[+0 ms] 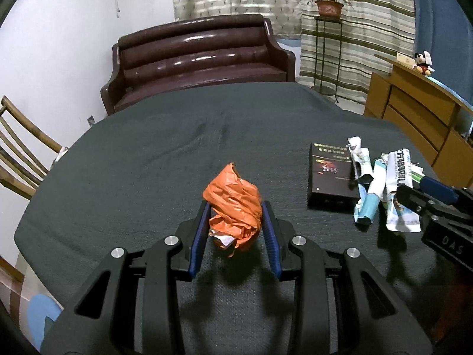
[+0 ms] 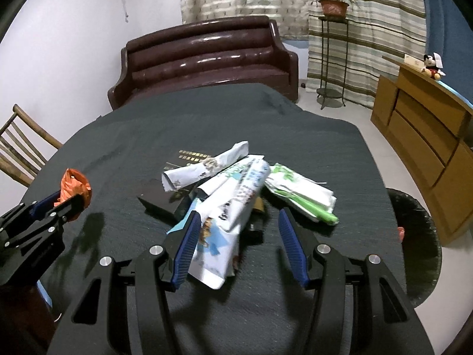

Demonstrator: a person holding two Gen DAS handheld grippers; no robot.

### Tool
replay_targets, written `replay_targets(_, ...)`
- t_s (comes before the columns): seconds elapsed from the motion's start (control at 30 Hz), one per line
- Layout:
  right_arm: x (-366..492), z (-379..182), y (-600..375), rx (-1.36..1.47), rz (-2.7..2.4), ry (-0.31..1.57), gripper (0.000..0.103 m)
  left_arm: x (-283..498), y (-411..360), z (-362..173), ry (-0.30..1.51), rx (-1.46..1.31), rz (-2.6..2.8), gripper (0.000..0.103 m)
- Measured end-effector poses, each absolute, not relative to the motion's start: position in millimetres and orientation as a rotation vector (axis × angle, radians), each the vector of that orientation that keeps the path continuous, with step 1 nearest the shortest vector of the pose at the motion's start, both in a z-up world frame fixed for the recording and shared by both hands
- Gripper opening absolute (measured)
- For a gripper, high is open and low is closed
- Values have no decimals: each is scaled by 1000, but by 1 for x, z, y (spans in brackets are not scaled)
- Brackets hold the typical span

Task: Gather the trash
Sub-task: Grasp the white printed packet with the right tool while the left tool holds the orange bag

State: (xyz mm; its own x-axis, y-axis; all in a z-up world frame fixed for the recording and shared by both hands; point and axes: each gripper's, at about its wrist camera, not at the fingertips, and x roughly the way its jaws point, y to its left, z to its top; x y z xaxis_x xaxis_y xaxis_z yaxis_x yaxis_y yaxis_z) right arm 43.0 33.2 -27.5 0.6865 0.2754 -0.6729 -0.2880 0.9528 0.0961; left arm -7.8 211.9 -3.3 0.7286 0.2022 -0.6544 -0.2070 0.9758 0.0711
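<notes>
Orange plastic, a crumpled bag point(image 1: 233, 207), sits between the blue pads of the left gripper point(image 1: 235, 233), which is clenched on it and carries it a little above the dark cloth of the bench point(image 1: 147, 153); its shadow falls on the cloth below. In the right wrist view the same bag point(image 2: 74, 188) shows at the far left, well apart from the other trash.

Beside it, the right gripper point(image 2: 236, 245) has a white printed wrapper point(image 2: 233, 210) between its jaws. The wrapper presses against the left pad, but there is a gap to the right pad, so I cannot tell if this grip is firm. Under and around the wrapper lie a dark flat box point(image 1: 328, 174), a rolled white wrapper point(image 2: 207, 165) and a green-and-white packet point(image 2: 298, 189). At the right edge of the bench a round dark bin point(image 2: 414, 236) stands on the floor.

I judge that both pieces are on the way to the bin. To do this well, keep both grippers squeezed and lifted, because the light wrapper may slip, and release only when each piece is over the opening.
</notes>
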Motion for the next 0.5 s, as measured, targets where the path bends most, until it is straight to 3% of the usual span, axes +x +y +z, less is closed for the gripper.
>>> replay_targets(0.1, 44, -28, 36, -17, 315, 760, 52, -6, 214, -5, 724, -12, 216, 34)
replay_targets(0.3, 42, -31, 36, -12, 319, 779, 33, -3, 215, -9, 737, -15, 200, 34)
replay_targets(0.5, 38, -28, 31, 3, 325, 765, 30, -1, 217, -9, 738, -9, 192, 34)
